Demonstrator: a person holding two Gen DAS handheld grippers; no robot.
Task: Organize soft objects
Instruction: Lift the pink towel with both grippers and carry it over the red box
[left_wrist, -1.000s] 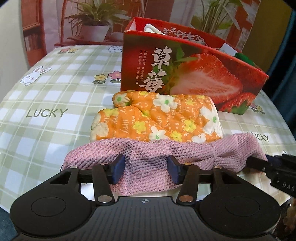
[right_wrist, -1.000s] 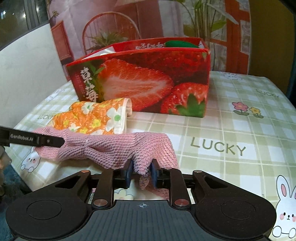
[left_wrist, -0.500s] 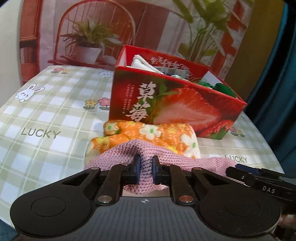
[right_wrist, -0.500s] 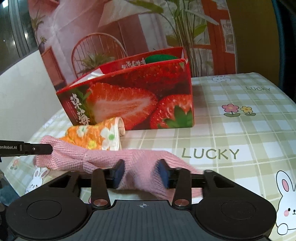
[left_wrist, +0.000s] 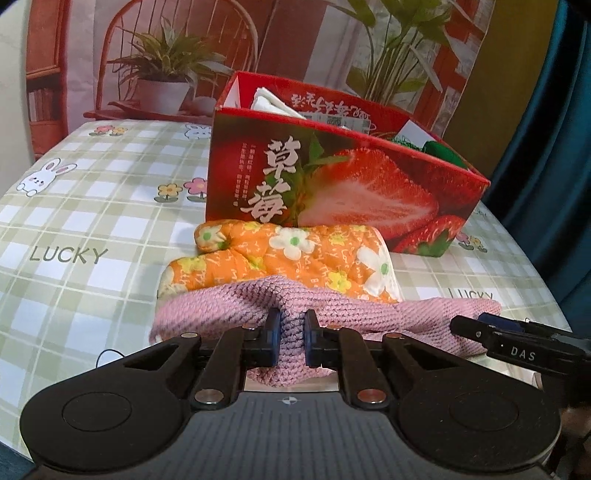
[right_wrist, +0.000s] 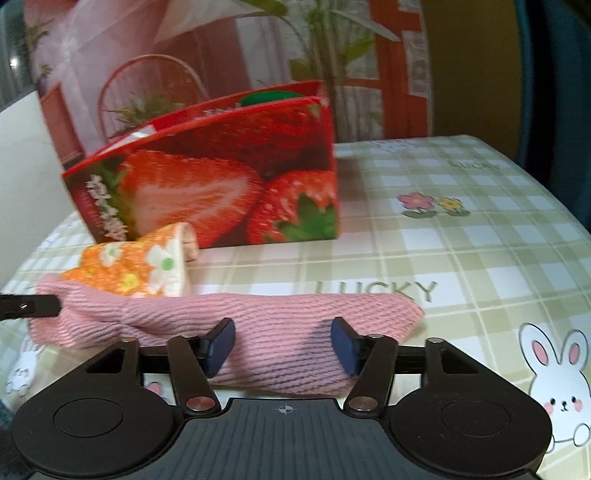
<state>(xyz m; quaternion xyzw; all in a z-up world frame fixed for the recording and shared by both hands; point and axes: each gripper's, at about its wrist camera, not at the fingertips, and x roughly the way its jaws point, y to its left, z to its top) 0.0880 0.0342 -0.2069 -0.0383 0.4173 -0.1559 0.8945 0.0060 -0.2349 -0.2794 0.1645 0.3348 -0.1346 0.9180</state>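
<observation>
A pink knitted cloth (left_wrist: 229, 306) lies along the table's near edge. My left gripper (left_wrist: 290, 336) is shut on a pinched fold of it. In the right wrist view the same pink cloth (right_wrist: 280, 321) stretches across, and my right gripper (right_wrist: 282, 345) is open around its right part, pads apart. An orange flowered oven mitt (left_wrist: 288, 258) lies just behind the cloth, also seen in the right wrist view (right_wrist: 129, 269). Behind it stands a red strawberry box (left_wrist: 343, 184) holding white and green soft items; it shows in the right wrist view (right_wrist: 221, 188) too.
The table wears a green checked cloth (left_wrist: 92, 221) with "LUCKY" lettering and bunnies. A potted plant backdrop (left_wrist: 162, 85) rises behind. The right gripper's finger (left_wrist: 517, 350) reaches in at the right of the left wrist view. A dark blue curtain (left_wrist: 554, 147) hangs on the right.
My left gripper closed on the pink cloth and pinched up a fold. My right gripper let go of the cloth and opened wide. Both viewpoints rose a little.
</observation>
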